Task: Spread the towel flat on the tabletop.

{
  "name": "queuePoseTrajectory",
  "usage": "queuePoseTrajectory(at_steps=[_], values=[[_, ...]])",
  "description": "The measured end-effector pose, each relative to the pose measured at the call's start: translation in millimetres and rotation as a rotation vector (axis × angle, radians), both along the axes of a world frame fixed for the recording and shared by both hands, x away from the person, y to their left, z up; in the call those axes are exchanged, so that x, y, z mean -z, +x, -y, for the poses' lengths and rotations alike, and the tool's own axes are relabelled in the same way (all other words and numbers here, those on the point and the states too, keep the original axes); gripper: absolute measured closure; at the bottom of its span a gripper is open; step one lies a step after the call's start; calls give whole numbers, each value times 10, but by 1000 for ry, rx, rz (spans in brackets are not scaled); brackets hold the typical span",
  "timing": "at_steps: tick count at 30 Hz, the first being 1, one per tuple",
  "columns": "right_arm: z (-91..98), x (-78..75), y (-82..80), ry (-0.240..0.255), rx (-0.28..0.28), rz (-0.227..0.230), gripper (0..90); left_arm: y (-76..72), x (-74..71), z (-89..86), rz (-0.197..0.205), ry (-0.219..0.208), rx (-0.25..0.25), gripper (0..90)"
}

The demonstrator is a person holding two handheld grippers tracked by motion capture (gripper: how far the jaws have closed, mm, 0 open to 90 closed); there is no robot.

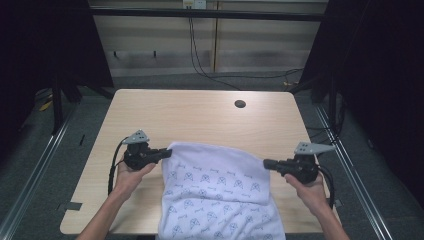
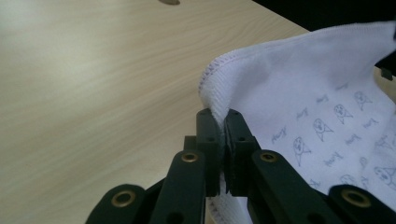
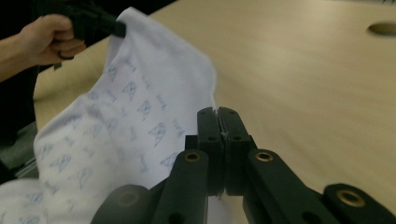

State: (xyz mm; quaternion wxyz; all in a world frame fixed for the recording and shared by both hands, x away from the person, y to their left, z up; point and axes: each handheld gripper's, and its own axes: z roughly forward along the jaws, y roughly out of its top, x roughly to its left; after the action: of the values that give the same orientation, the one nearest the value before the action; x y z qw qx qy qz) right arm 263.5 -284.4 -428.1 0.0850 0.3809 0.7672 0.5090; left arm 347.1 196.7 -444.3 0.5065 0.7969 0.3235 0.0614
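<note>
A white towel (image 1: 220, 195) printed with small blue figures is held up by two corners above the wooden table (image 1: 200, 115), its lower part hanging over the near edge. My left gripper (image 1: 168, 152) is shut on the towel's left corner; in the left gripper view the stitched hem (image 2: 212, 81) rises from between the closed jaws (image 2: 223, 122). My right gripper (image 1: 266, 163) is shut on the right corner, and the towel's edge (image 3: 212, 88) runs out of its closed jaws (image 3: 217, 114). The towel (image 3: 130, 116) stretches toward the other hand (image 3: 46, 37) in the right gripper view.
A round cable hole (image 1: 240, 104) sits in the table near its far right. Dark curtains and frame rails flank the table on both sides. Cables (image 1: 200, 60) hang down the back wall to the floor.
</note>
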Motion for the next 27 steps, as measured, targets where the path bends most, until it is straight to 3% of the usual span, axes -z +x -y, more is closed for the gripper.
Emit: queuePoseTrajectory(at_steps=[2,3,6,7,10,15,20,22,24,27], values=[[48,-160,83,9,28,38,887,17,-138,-38,30,-13,-6,869],[63,-238,135,9,40,55,887,17,-138,-38,30,-13,-6,869],[80,-390,254,14,62,89,888,130,-426,-110,79,-47,-45,868],[77,-521,369,21,77,112,888,170,-507,-128,94,-49,-56,869],[53,-721,584,20,101,153,887,303,-737,-144,138,-48,-81,869],[28,-932,962,6,154,185,888,559,-968,-99,160,-39,-113,867],[60,-907,1350,-27,236,158,888,809,-900,-21,135,-39,-161,818],[80,-824,1475,-40,255,127,868,865,-823,-25,104,-26,-216,673],[87,-706,1550,-58,279,89,685,878,-748,-95,83,-21,-247,579],[128,-523,1538,-53,280,63,597,839,-609,-206,51,-20,-248,587]])
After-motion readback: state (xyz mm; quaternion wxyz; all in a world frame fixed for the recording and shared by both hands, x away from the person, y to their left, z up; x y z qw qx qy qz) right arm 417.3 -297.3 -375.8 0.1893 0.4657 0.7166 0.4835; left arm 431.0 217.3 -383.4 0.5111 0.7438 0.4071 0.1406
